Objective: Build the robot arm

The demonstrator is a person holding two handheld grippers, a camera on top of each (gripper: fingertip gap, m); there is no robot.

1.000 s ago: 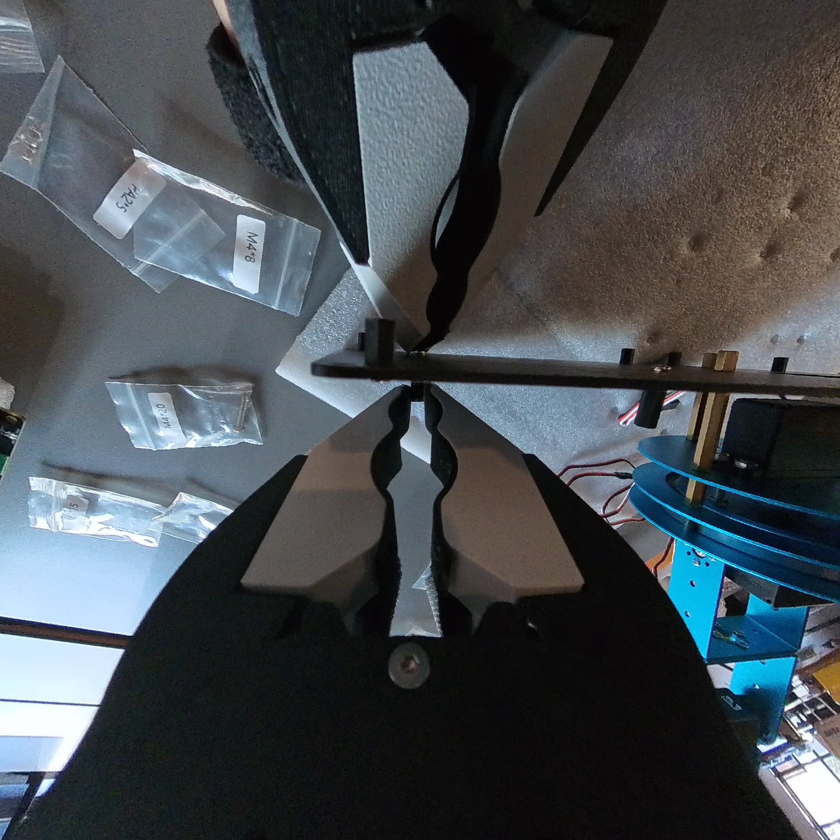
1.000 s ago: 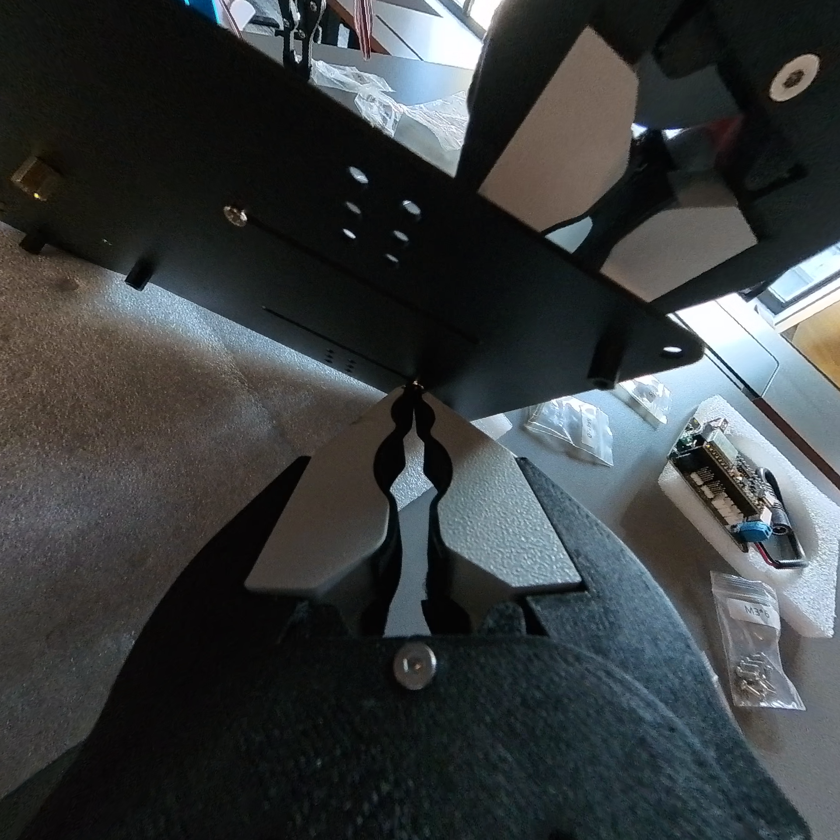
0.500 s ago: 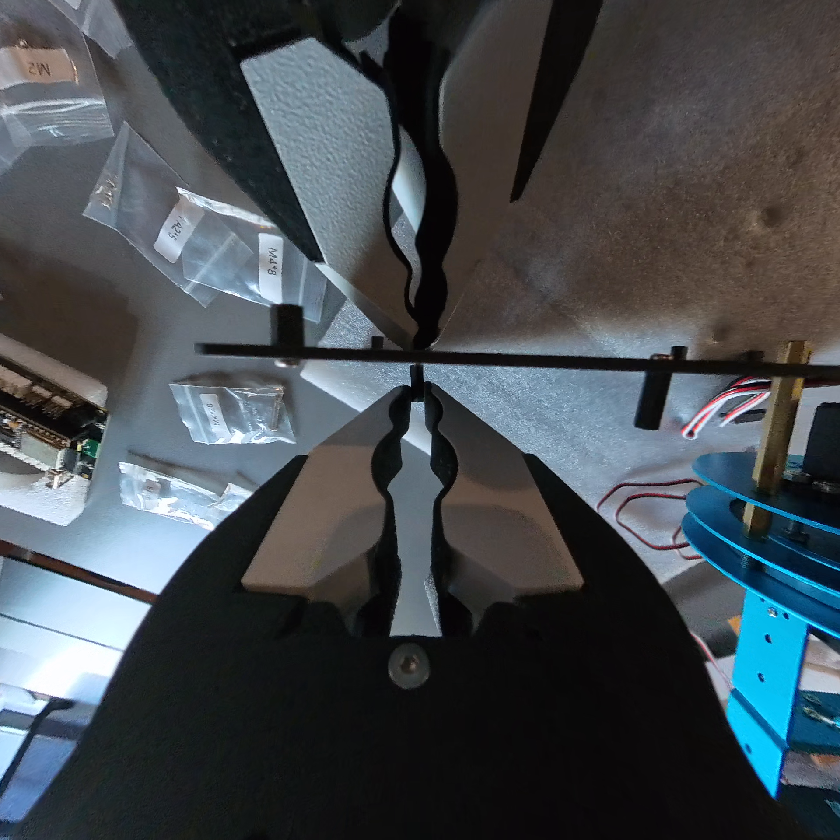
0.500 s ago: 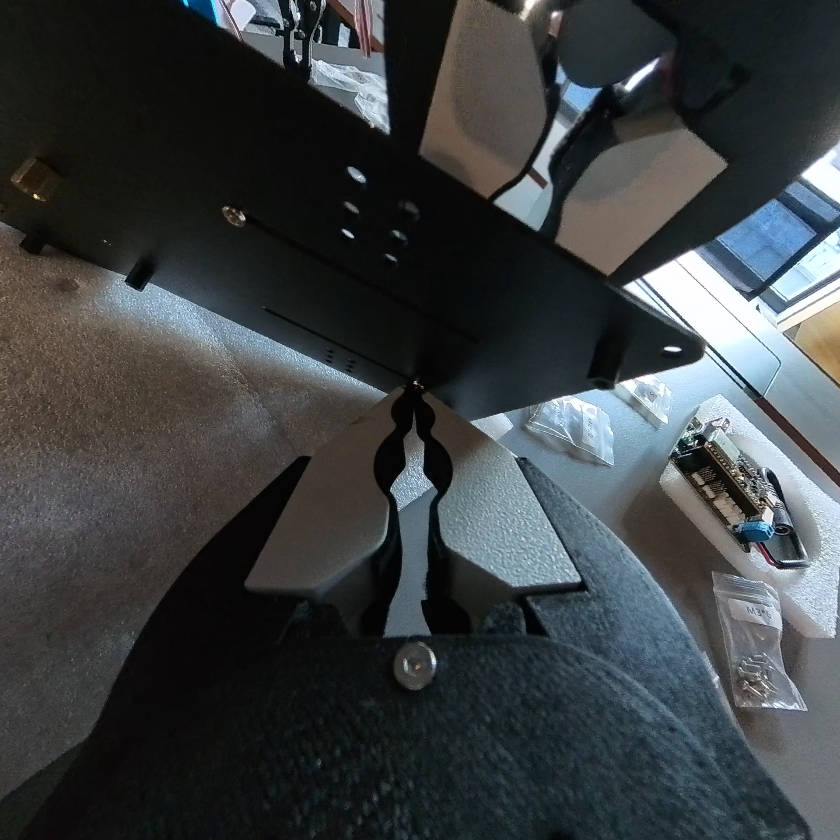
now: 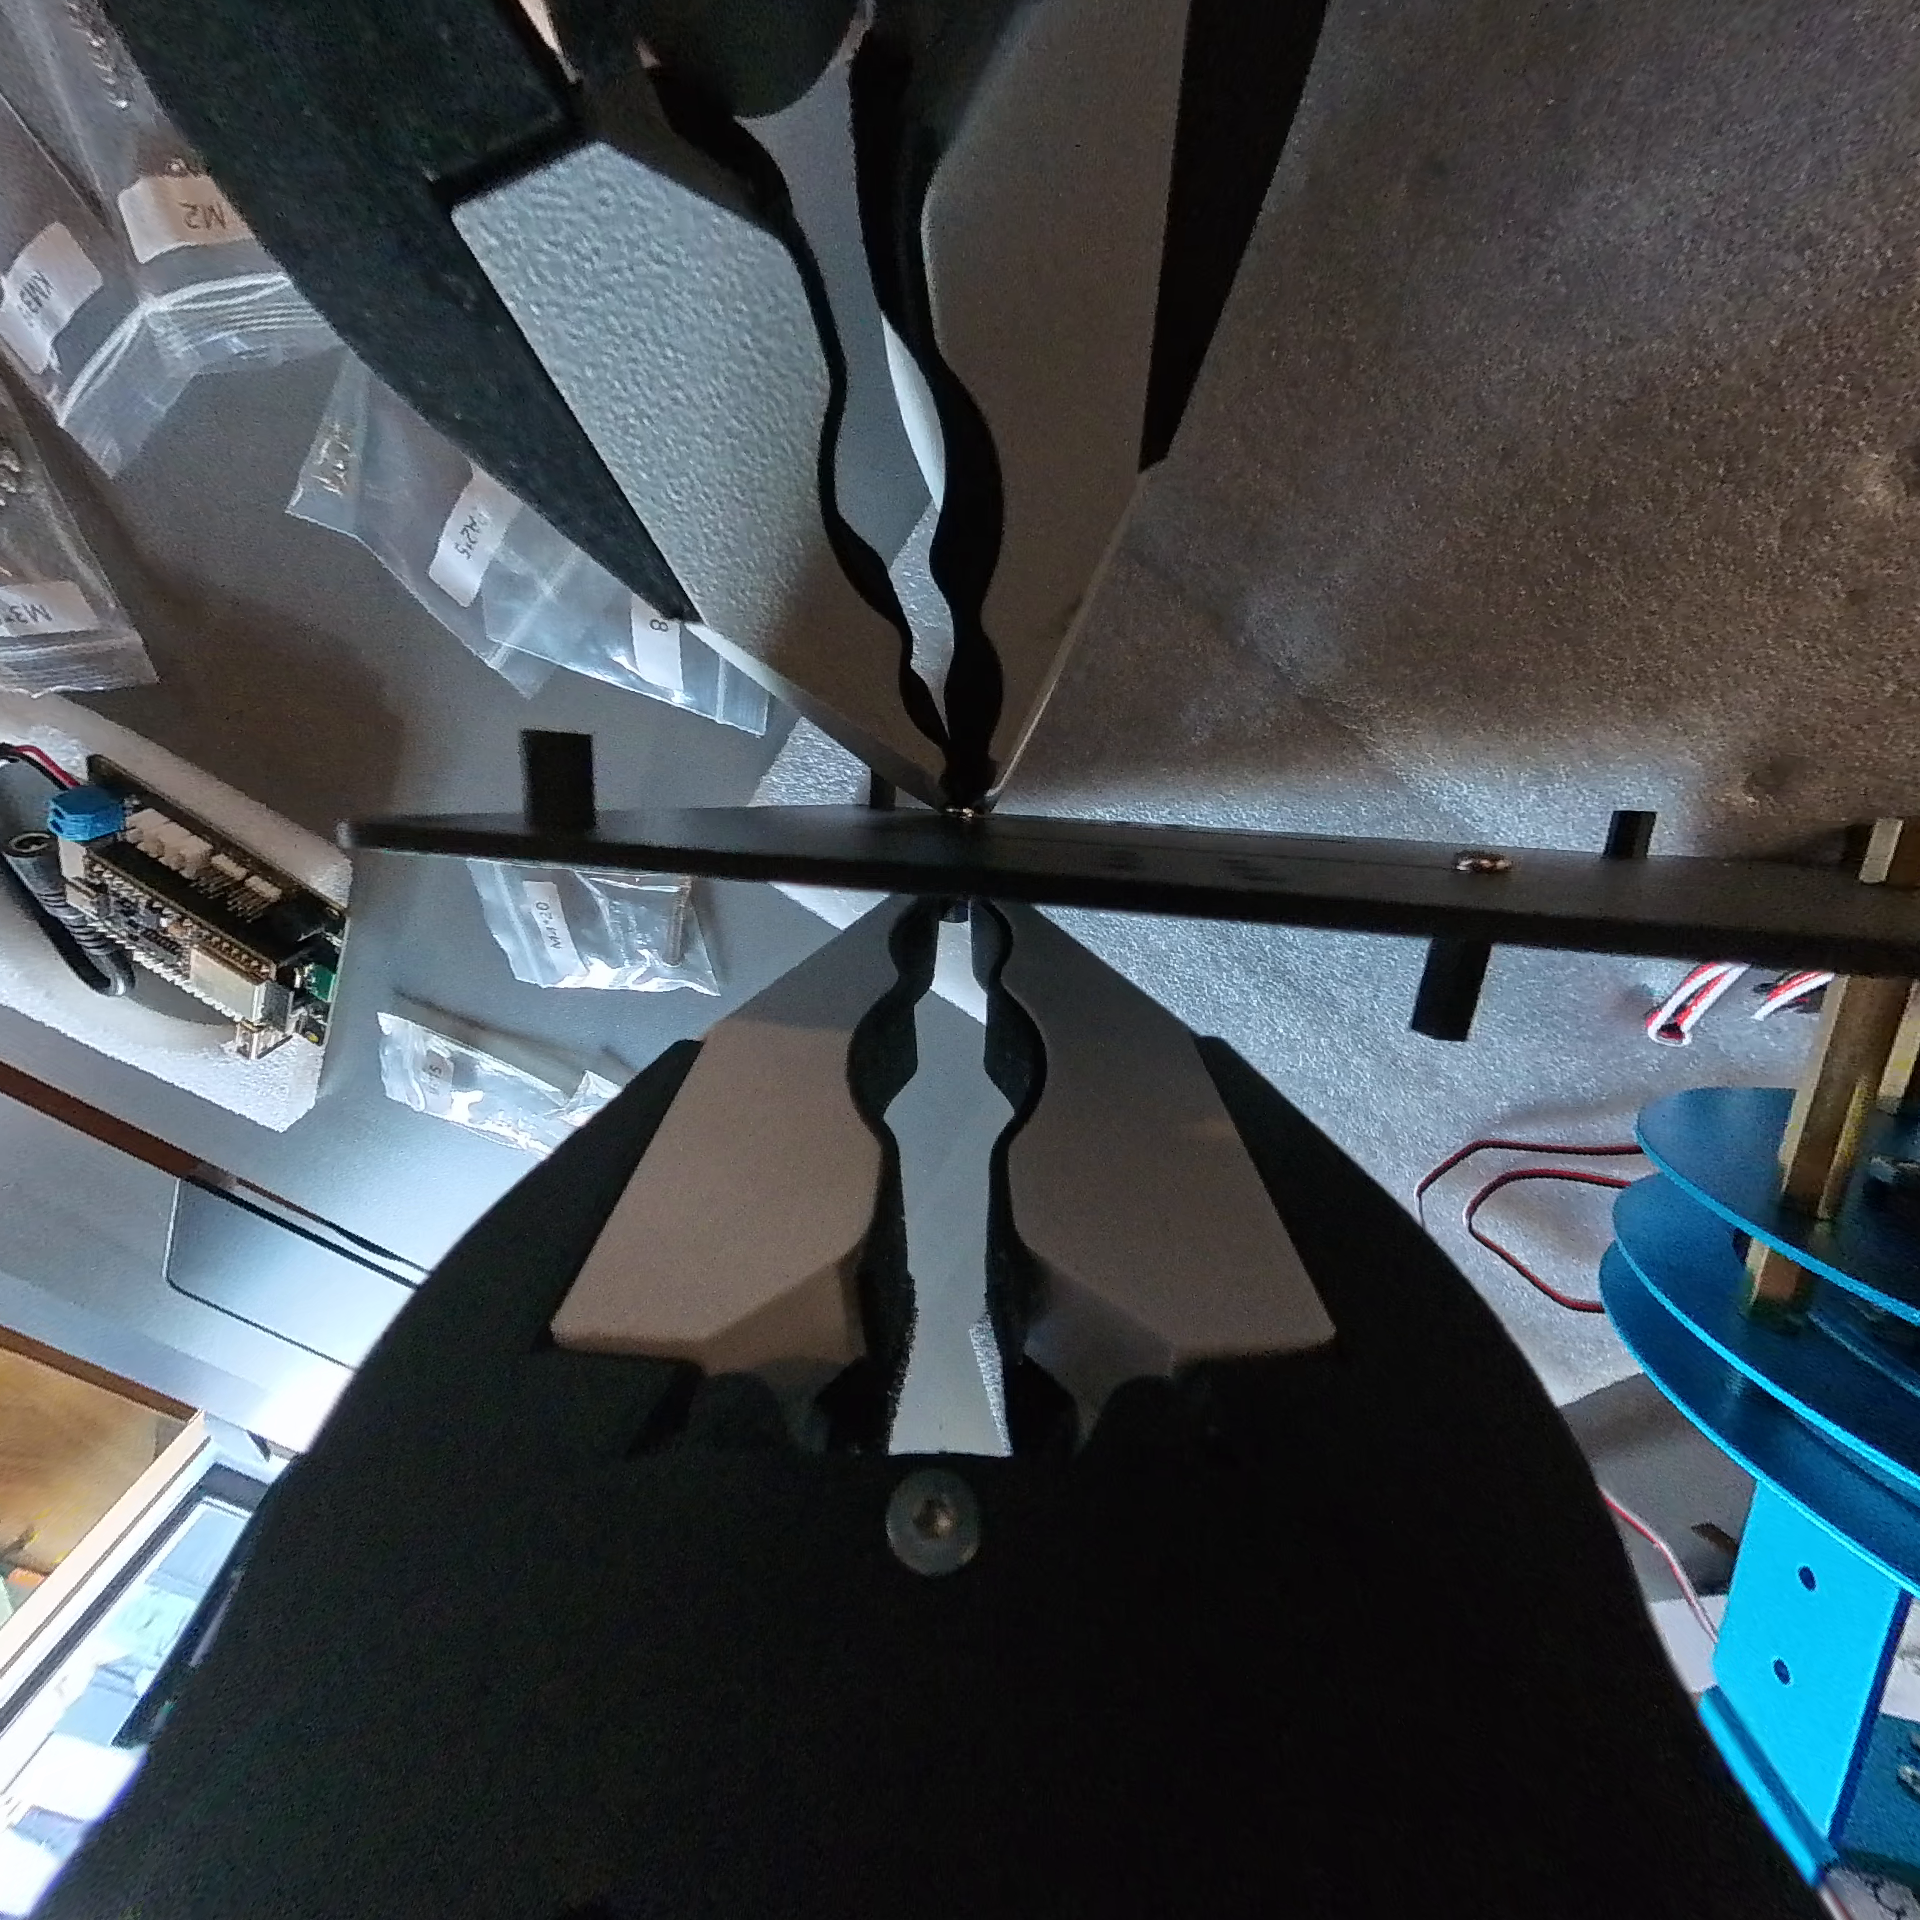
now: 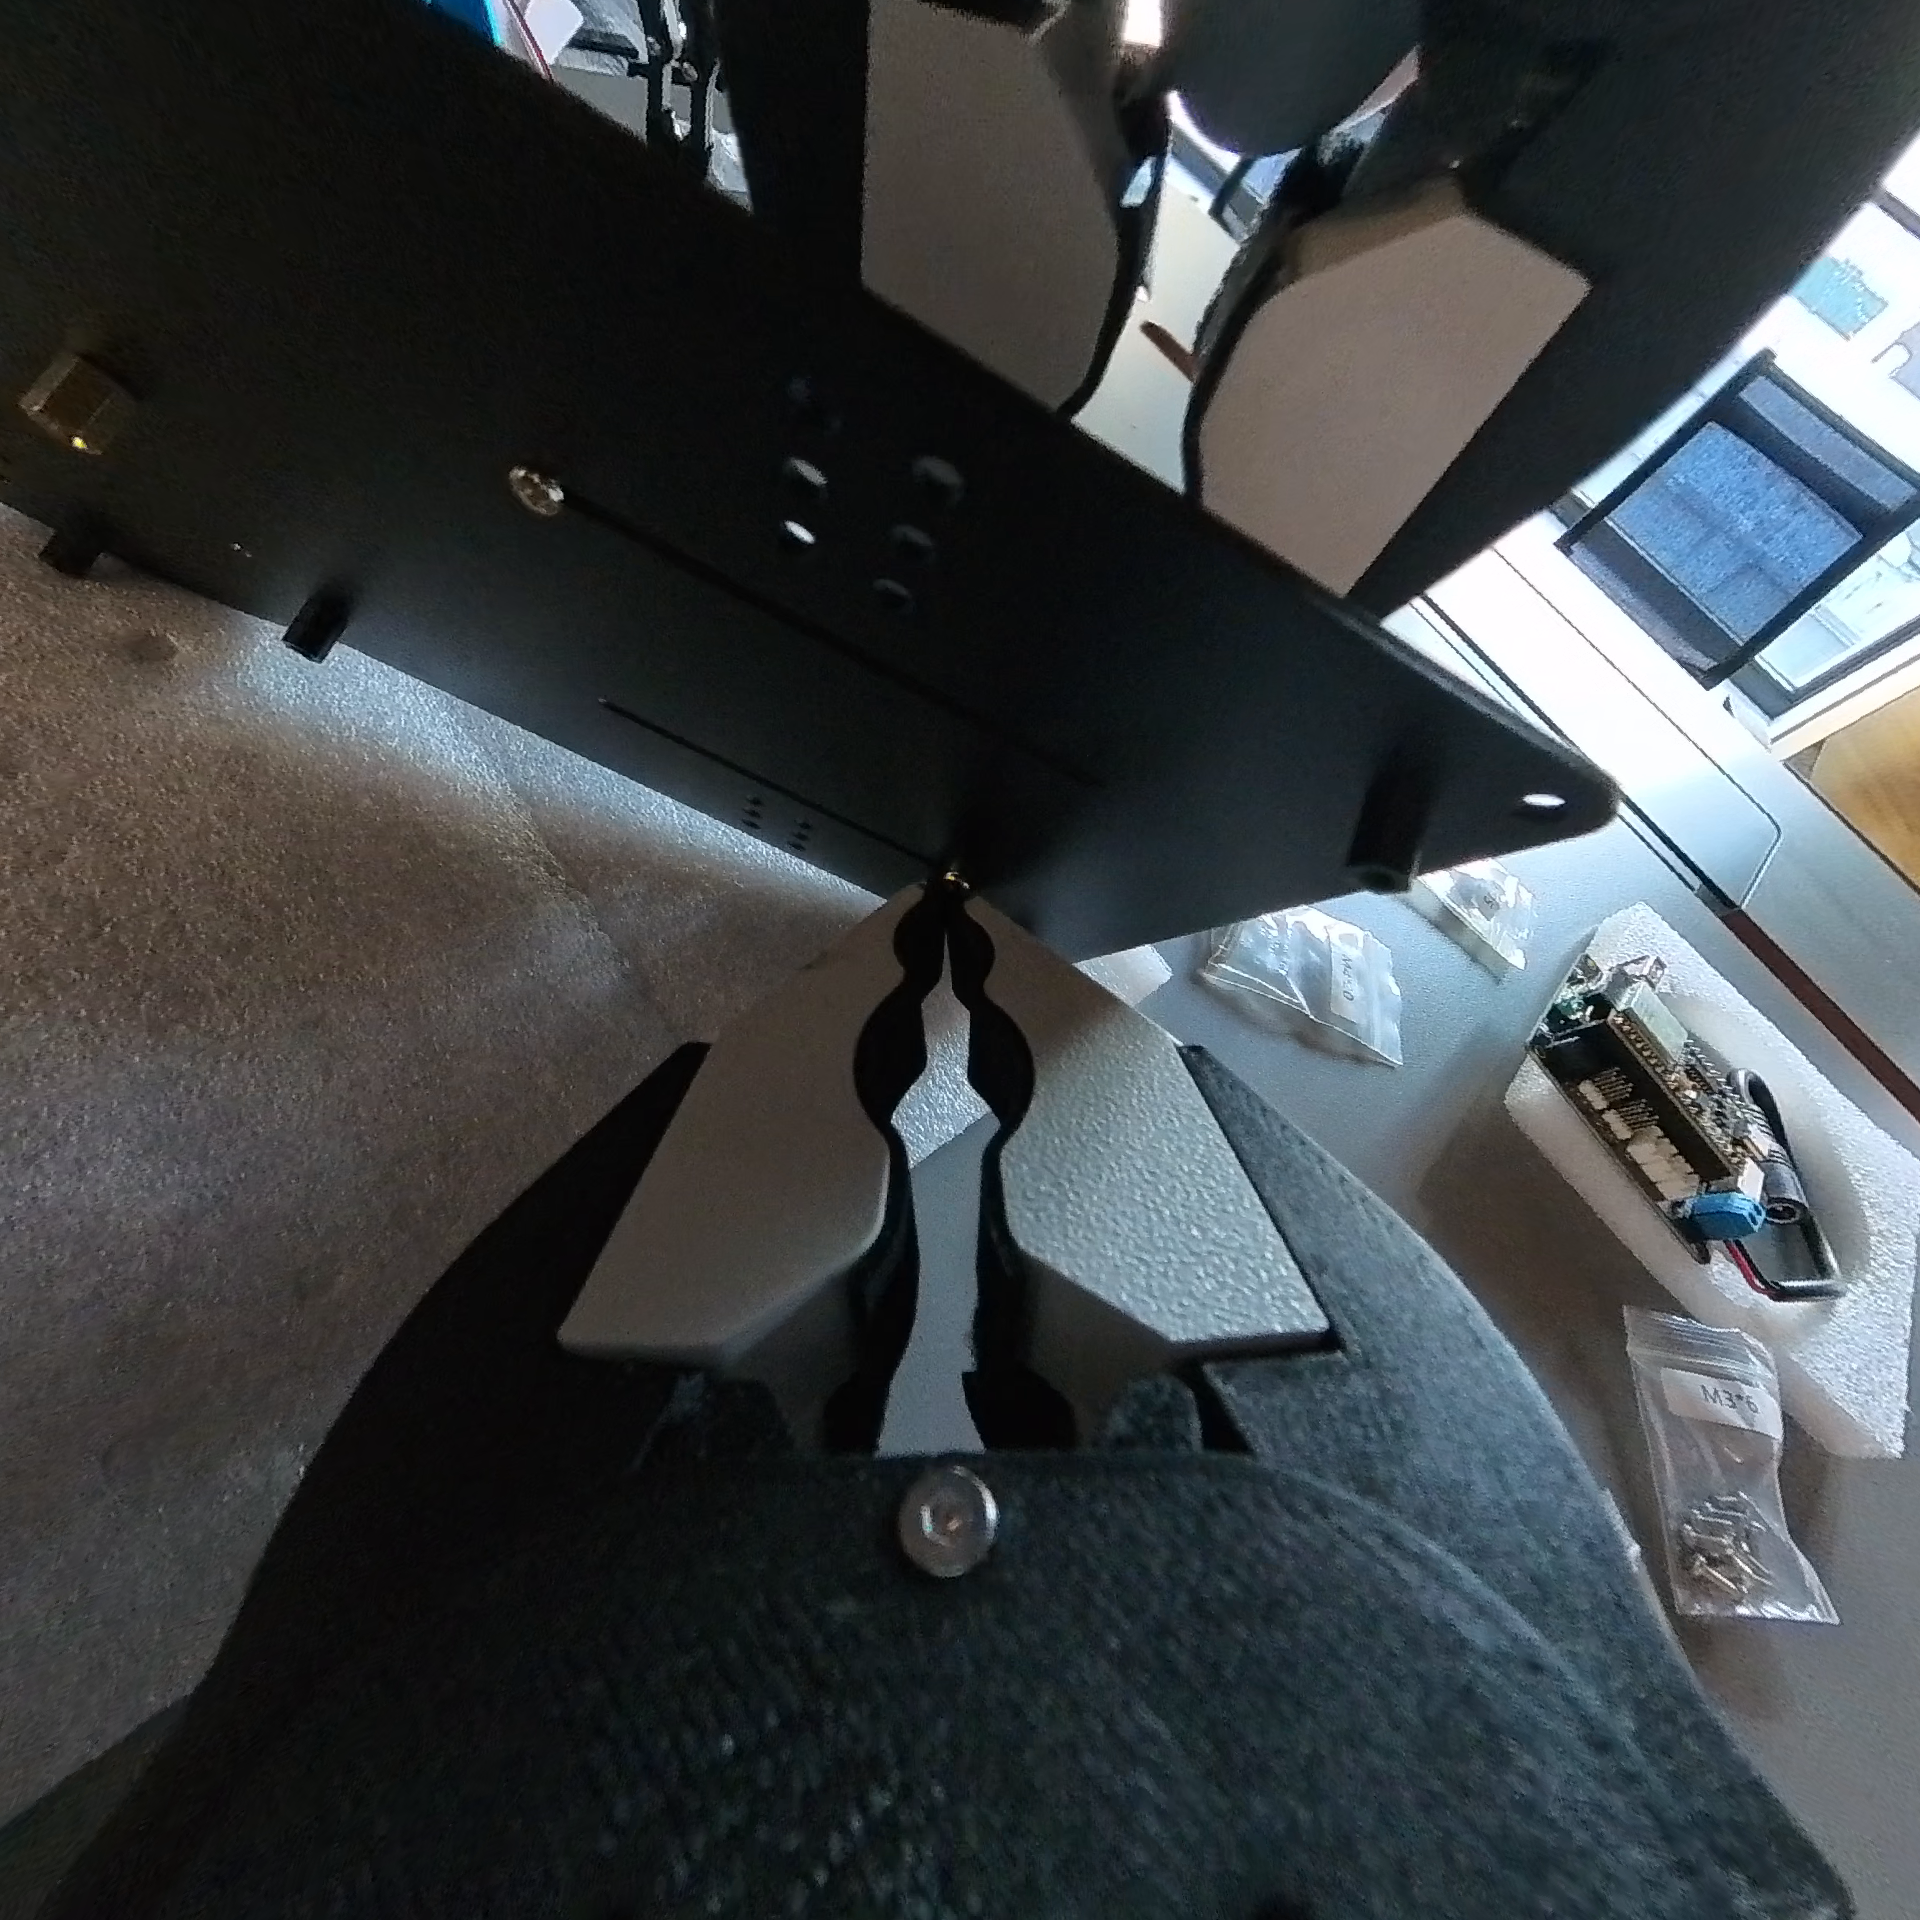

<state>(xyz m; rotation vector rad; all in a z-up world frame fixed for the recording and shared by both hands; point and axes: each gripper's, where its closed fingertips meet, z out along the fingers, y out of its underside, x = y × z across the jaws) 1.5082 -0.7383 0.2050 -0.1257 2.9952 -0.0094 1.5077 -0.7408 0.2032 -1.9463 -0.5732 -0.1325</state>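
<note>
A flat black plate (image 5: pixel 1195 878) with holes and short black posts shows edge-on in the left wrist view and from its broad face in the right wrist view (image 6: pixel 468 582). My left gripper (image 5: pixel 954 916) is shut on a small black standoff (image 5: pixel 953 912) pressed against one face of the plate. My right gripper (image 6: pixel 951 902) is shut on a small brass screw (image 6: pixel 951 881) at the plate's opposite face. Its tips meet the plate directly across from my left gripper (image 5: pixel 964 798). The left gripper shows beyond the plate in the right wrist view (image 6: pixel 1184 312).
A blue metal tiered chassis (image 5: pixel 1766 1309) with brass posts and red-black wires (image 5: pixel 1507 1174) stands at the right. A circuit board on white foam (image 6: pixel 1662 1101) and bags of screws (image 6: pixel 1725 1496) lie on the grey table. Grey foam matting (image 6: pixel 260 987) lies under the plate. The grippers are tip to tip, or close to it.
The left wrist view has swung, so the plate's end and the circuit board now show at its left. Both grippers stay shut at the same spot on the plate.
</note>
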